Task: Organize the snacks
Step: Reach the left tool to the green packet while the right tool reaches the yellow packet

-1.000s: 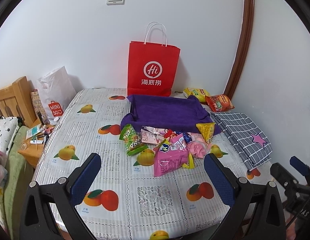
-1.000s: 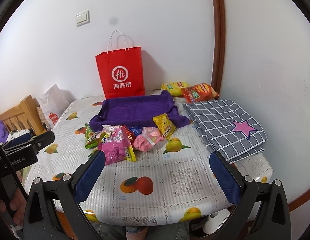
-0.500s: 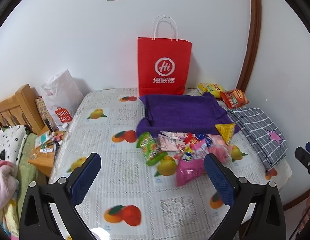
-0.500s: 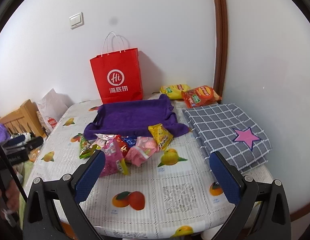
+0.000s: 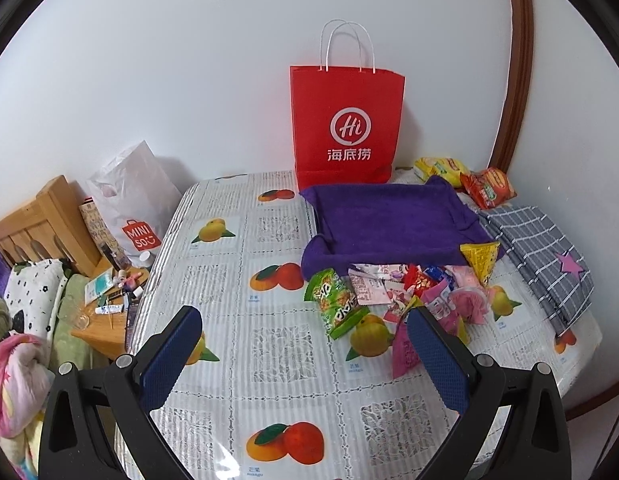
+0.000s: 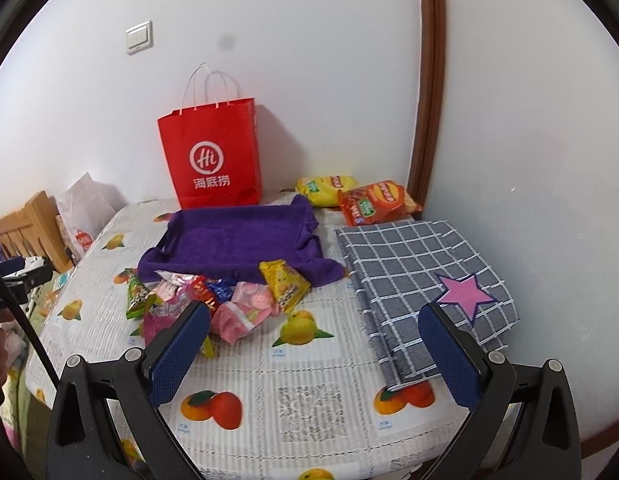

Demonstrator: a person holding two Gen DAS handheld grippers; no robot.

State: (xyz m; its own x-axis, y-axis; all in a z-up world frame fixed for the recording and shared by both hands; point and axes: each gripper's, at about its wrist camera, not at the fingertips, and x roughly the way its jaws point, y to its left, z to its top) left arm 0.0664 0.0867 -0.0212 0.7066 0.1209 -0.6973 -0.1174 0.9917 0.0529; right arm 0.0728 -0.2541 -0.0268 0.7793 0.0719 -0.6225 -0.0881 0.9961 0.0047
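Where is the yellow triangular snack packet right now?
The yellow triangular snack packet leans on the front edge of the purple towel tray, at the right end of the snack pile, left of the checked cloth.

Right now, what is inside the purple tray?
The purple tray looks empty: only its purple cloth lining shows. The snack pile lies outside, at its front edge. The near inner corner is hidden behind the rim.

A blue-padded finger [image 5: 437,360] covers the lower part of the pink snack packet [image 5: 405,350], while small bedside-table clutter [image 5: 117,292] is too tiny to identify.
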